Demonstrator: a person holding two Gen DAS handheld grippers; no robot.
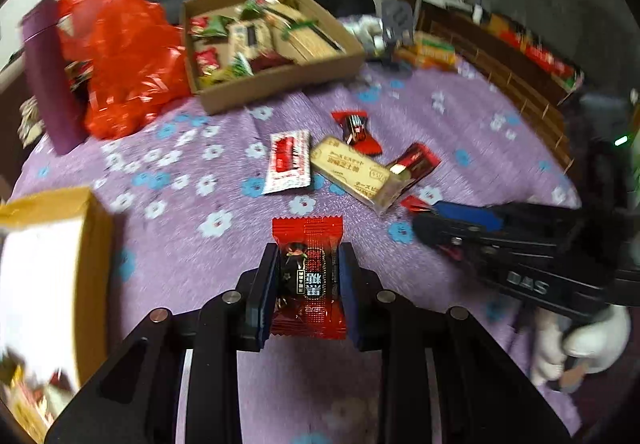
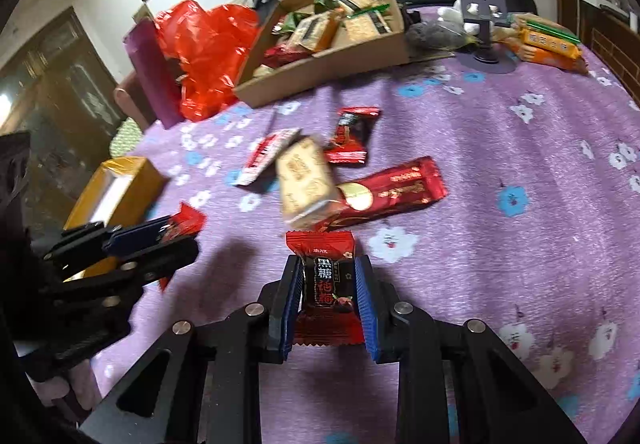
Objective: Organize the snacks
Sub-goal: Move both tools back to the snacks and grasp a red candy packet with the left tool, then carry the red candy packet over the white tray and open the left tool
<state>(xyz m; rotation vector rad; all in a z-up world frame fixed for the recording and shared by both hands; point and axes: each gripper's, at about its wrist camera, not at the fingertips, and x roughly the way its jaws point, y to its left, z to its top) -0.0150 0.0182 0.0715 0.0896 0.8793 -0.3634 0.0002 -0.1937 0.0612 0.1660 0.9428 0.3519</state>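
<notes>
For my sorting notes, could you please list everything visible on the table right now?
held candies: 2, red-black wrappers, one in left gripper, one in right gripper
loose snacks: 4, red candy, white-red sachet, beige biscuit pack, long red bar, mid-table
cardboard tray: 1, brown, full of snacks, far side
plastic bag: 1, red, left of tray
tablecloth: 1, purple, flowered
grippers: 2, black, blue pads, jaws shut on candies
gloved hand: 1, white, on right gripper
</notes>
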